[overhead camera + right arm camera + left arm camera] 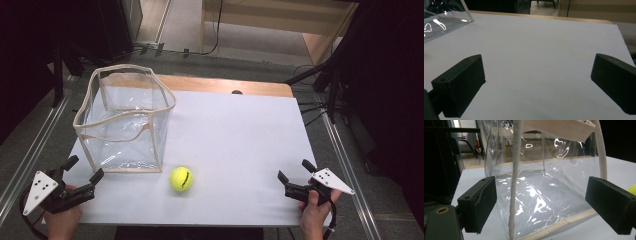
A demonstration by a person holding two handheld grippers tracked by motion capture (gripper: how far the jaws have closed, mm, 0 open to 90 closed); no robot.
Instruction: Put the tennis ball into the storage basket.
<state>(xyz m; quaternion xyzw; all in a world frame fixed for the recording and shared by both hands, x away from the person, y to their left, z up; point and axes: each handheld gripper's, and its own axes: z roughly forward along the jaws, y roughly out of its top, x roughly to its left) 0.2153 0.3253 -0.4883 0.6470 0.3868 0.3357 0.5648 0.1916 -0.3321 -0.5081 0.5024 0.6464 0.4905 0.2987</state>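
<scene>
Tennis ball (632, 190) is cut off beside the clear bag (544, 185); both hand-held grippers (84, 170) (295, 171) gape empty.

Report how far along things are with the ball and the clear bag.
Nothing looks done: the tennis ball lies on the white table, just outside the clear bag, which stands open and empty. Nothing is in hand; the left tool and right tool sit open near the front edge. Picking up and bagging remain.
</scene>
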